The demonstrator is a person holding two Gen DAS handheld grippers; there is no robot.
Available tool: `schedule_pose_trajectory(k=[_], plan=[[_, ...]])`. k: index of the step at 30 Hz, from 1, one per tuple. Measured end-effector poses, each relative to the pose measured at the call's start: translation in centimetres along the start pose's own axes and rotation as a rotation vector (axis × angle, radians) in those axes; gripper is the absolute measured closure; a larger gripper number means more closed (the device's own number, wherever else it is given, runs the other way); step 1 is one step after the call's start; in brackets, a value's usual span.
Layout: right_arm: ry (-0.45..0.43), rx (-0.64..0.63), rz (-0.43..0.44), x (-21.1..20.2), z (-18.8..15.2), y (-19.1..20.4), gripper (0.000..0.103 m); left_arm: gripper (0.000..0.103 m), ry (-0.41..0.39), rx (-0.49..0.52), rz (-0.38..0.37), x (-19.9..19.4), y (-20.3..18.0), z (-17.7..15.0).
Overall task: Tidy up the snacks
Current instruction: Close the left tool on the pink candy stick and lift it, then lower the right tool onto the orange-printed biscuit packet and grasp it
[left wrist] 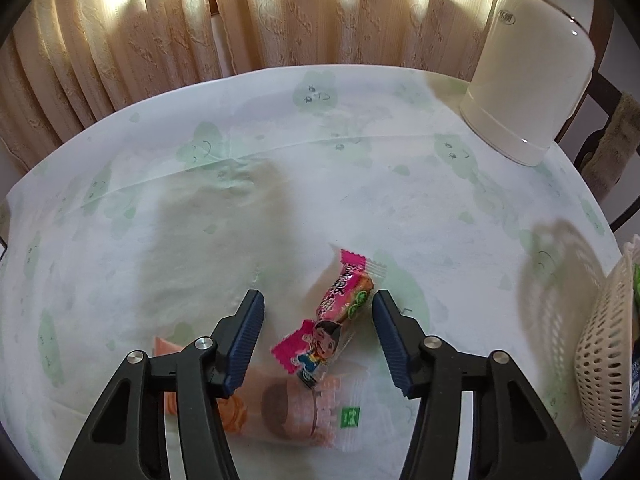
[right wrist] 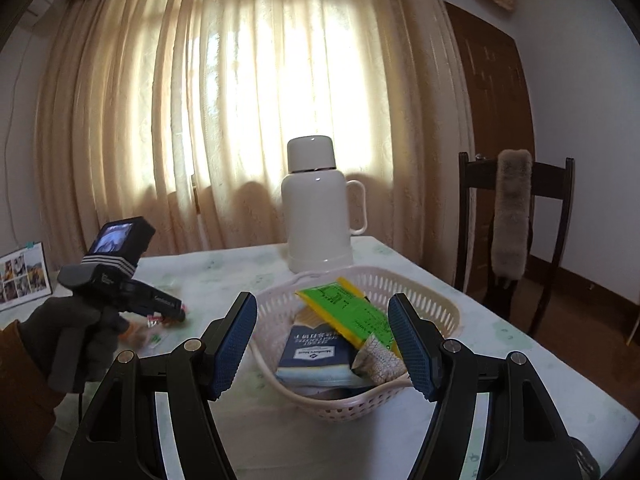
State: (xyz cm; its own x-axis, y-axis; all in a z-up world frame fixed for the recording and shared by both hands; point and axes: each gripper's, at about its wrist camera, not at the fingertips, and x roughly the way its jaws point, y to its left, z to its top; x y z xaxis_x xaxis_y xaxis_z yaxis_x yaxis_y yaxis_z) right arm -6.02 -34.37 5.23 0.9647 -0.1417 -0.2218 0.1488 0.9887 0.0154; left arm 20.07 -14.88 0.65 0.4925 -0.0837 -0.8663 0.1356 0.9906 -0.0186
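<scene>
The table (left wrist: 360,140) bears a thermos (left wrist: 532,80), a basket (left wrist: 604,360), and two snack packets (left wrist: 340,312).

Left gripper (left wrist: 318,316) straddles pink candy (left wrist: 344,300) — seemingly untouched.

Pink candy (left wrist: 344,312) atop peach pkt (left wrist: 280,404), basket (right wrist: 420,292) w/ snacks

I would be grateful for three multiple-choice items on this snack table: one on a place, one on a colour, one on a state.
1. Where does the pink candy lie?
A. in the basket
B. on the tablecloth between the left gripper's fingers
C. on the chair

2. What colour is the thermos?
A. white
B. red
C. black

3. How is the right gripper?
A. shut on a packet
B. open, holding nothing
C. out of view

Answers: 1 B, it rests on the cloth between the left gripper fingers; 2 A, body and cap are white; 3 B, its fingers stand apart before the basket.
</scene>
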Motion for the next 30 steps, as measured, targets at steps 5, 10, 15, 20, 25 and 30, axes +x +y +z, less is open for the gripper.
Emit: schedule_pose_trajectory(k=[5,10,15,20,25,30], plan=[[0.016,0.000,0.008,0.2,-0.2,0.0,0.034,0.064,-0.010,0.007,0.005,0.2,-0.1,0.3],[0.023,-0.012,0.010,0.3,-0.2,0.2,0.034,0.084,-0.017,-0.004,-0.009,0.1,0.3,0.5],[0.032,-0.014,0.011,0.4,-0.3,0.3,0.034,0.085,-0.025,-0.032,-0.030,-0.7,1.0,0.5],[0.035,-0.011,0.009,0.6,-0.2,0.2,0.034,0.085,-0.055,-0.067,-0.032,-2.9,2.2,0.5],[0.037,-0.011,0.002,0.6,-0.2,0.2,0.034,0.085,-0.096,-0.112,-0.037,-5.4,4.1,0.5],[0.046,-0.018,-0.025,0.7,-0.4,0.3,0.034,0.086,-0.140,-0.139,-0.053,-8.0,6.0,0.3]])
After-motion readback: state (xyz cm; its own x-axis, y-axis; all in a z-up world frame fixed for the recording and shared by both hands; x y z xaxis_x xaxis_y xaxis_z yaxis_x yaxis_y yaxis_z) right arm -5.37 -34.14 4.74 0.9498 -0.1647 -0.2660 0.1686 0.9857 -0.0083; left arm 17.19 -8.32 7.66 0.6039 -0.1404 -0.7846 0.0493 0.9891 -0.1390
